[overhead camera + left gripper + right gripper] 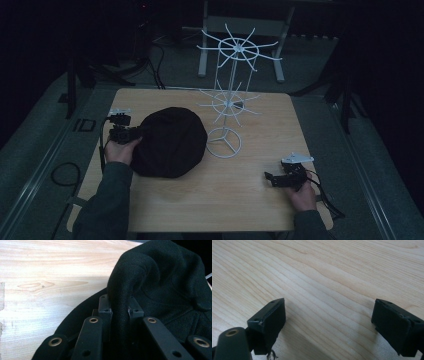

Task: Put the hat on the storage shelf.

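A black cloth hat (170, 141) lies on the left half of the wooden table (250, 200). My left gripper (134, 133) is at the hat's left edge, shut on a fold of its brim. In the left gripper view the black hat (165, 277) bulges up beyond the left gripper (120, 306), whose two pads pinch a raised ridge of the fabric. My right gripper (270, 178) rests low over the table near the front right corner. In the right gripper view the right gripper (328, 315) is open, with bare wood between its jaws.
A white wire display stand (225, 105) with two tiers of spokes and a round base stands just right of the hat. Behind the table are a white frame's legs (280, 60) and cables on the grey floor (65, 172).
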Tool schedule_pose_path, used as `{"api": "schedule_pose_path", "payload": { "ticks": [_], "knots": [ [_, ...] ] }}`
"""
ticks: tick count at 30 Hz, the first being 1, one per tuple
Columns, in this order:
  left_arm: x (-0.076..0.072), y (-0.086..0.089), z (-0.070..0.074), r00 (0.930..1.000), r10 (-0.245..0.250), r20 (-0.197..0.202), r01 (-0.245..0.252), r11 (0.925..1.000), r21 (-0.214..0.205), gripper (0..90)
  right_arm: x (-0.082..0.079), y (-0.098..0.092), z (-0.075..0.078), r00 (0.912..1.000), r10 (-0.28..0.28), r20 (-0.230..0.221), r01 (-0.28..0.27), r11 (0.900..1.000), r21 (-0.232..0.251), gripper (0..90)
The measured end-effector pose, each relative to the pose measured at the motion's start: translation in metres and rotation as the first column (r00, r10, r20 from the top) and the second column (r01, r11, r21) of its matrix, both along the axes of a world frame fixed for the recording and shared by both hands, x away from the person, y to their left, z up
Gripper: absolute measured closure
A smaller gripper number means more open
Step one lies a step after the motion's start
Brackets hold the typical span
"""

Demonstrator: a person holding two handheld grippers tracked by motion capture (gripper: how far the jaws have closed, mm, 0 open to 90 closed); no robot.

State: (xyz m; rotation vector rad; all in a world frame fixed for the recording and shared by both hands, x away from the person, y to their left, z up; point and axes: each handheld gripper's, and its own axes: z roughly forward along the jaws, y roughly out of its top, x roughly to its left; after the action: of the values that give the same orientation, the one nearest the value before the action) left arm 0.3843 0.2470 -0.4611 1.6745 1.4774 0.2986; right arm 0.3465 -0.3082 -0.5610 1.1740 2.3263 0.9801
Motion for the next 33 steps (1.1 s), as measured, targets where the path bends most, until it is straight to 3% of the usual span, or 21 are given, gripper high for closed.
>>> {"api": "schedule_pose_path", "payload": {
  "ticks": [33],
  "knots": [
    [-0.013,0.023,0.047,0.9949,-0.001,0.101,0.011,0.9952,-0.097,79.1,0.0,0.0,0.0,1.0,0.001,0.001,-0.001,1.0,0.0,12.0]
  ]
}}
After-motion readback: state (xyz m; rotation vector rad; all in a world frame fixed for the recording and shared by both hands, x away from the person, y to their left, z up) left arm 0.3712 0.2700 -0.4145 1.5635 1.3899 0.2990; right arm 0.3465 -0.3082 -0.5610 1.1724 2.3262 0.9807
